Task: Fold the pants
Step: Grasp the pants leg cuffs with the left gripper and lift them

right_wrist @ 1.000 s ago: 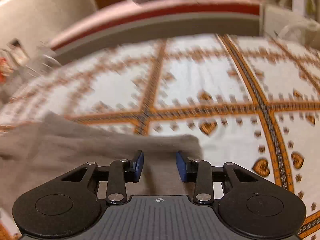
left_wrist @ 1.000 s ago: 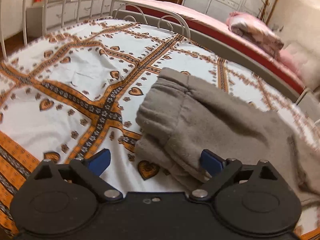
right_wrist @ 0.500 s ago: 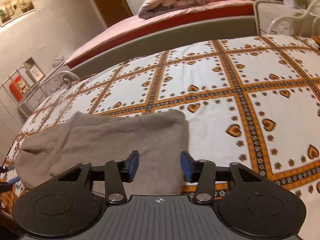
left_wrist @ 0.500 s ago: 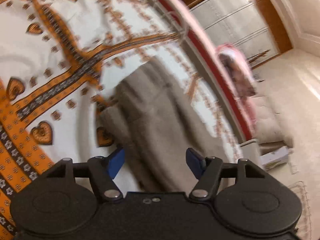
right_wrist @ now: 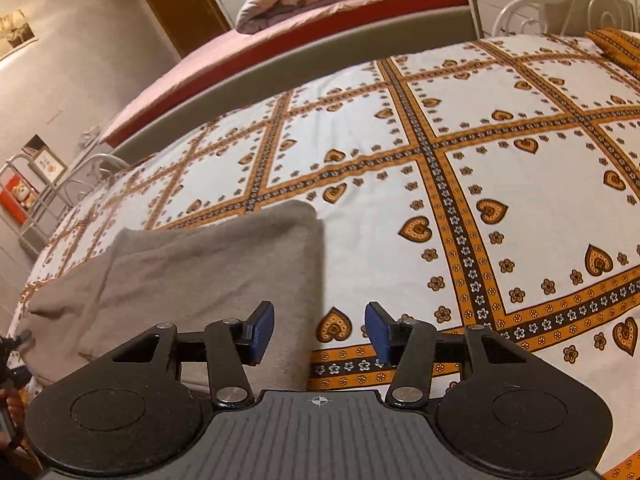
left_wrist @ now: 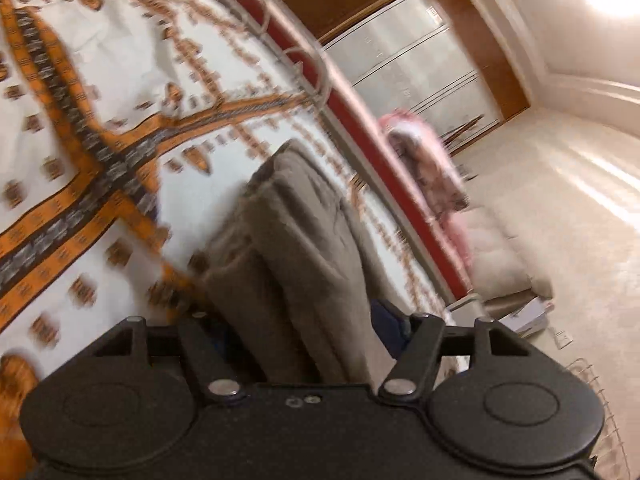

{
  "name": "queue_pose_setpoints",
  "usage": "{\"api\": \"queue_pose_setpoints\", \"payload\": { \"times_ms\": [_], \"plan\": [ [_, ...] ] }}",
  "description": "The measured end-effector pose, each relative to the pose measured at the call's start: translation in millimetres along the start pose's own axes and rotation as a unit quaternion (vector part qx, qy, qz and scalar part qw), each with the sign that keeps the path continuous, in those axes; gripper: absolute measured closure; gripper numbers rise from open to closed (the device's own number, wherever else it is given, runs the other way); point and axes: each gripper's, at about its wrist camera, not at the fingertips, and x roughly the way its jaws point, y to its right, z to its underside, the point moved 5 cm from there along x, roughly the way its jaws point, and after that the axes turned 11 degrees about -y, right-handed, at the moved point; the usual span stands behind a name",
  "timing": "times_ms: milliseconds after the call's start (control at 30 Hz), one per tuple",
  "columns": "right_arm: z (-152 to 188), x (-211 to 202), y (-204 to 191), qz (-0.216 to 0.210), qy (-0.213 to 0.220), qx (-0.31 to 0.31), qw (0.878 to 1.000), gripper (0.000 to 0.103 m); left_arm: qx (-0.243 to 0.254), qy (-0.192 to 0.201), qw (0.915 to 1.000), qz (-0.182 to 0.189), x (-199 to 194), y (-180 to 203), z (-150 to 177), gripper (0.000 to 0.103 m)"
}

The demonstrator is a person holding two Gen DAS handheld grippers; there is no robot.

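The grey pants (right_wrist: 208,264) lie folded into a thick strip on the patterned bedsheet (right_wrist: 520,200). In the blurred, tilted left wrist view, one end of the pants (left_wrist: 296,248) runs back between the fingers of my left gripper (left_wrist: 304,332). Its jaws stand half apart. The right pad (left_wrist: 390,330) shows beside the cloth and the other pad is hidden, and I see no pinch. My right gripper (right_wrist: 320,332) hovers open over the pants' other end, its left pad (right_wrist: 260,330) above the cloth and its right pad above the bare sheet.
A second bed with a pink cover (right_wrist: 304,12) and a bundled quilt runs along the far side. White metal bed rails (right_wrist: 580,4) stand at the head. A white wardrobe (left_wrist: 420,60) and pale floor (left_wrist: 560,220) lie beyond. An orange pillow (right_wrist: 616,46) sits far right.
My left gripper narrowed its jaws, rolled and sank until the pants' end came between its fingers. My right gripper widened and slid right to the pants' edge.
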Motion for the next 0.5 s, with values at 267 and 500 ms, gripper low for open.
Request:
{"api": "queue_pose_setpoints", "payload": {
  "times_ms": [267, 500],
  "plan": [
    [-6, 15, -3, 0.003, -0.009, 0.007, 1.000, 0.052, 0.022, 0.022, 0.9992, -0.024, 15, 12, -8, 0.073],
    [-11, 18, -5, -0.013, -0.007, 0.016, 1.000, 0.052, 0.064, 0.054, 0.9965, -0.008, -3, 55, -12, 0.081]
  ]
}}
